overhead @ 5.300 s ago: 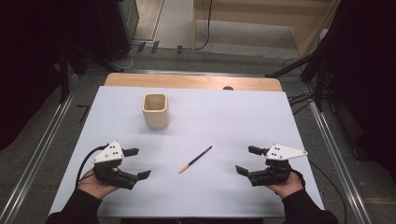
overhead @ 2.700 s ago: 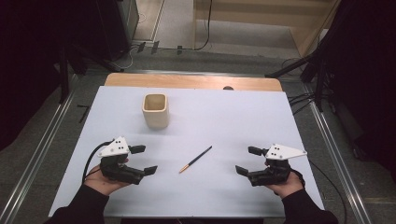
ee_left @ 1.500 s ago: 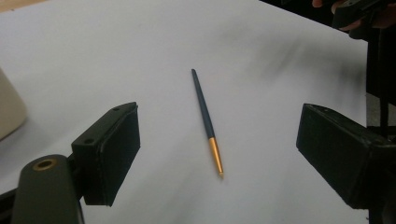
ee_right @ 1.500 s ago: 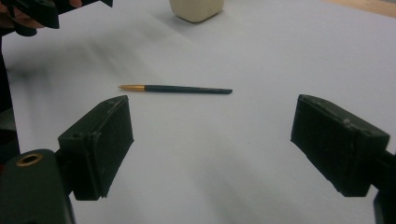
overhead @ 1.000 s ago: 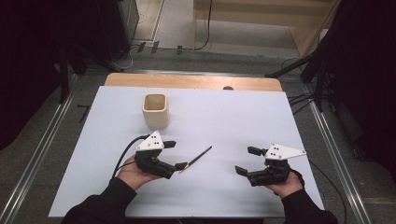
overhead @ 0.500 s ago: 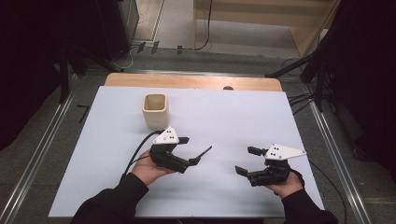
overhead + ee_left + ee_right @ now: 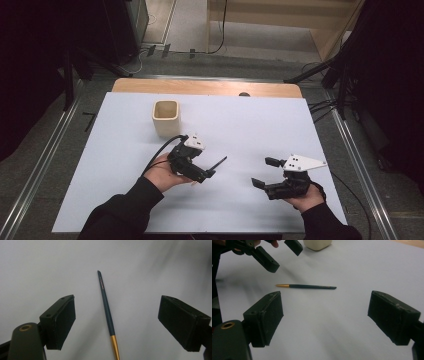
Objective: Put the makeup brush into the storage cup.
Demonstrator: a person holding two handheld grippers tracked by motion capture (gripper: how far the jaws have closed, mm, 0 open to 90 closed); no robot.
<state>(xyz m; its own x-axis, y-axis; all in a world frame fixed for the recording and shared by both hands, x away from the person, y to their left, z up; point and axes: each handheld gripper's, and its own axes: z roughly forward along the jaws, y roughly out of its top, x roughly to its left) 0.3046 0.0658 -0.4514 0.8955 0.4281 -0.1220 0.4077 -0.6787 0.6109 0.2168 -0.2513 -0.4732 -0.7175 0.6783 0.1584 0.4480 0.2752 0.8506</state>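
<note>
Between the spread left claw (image 7: 117,322) jaws, brush (image 7: 107,312) untouched

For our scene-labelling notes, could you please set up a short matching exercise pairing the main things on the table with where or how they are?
Things:
1. brush
2. cup
3. left gripper
4. right gripper

Places or states:
A. open, near the table's right front
B. lying flat on the white surface
C. open, poised over the brush
D. standing upright behind the left gripper

Pairs: 1-B, 2-D, 3-C, 4-A
</note>
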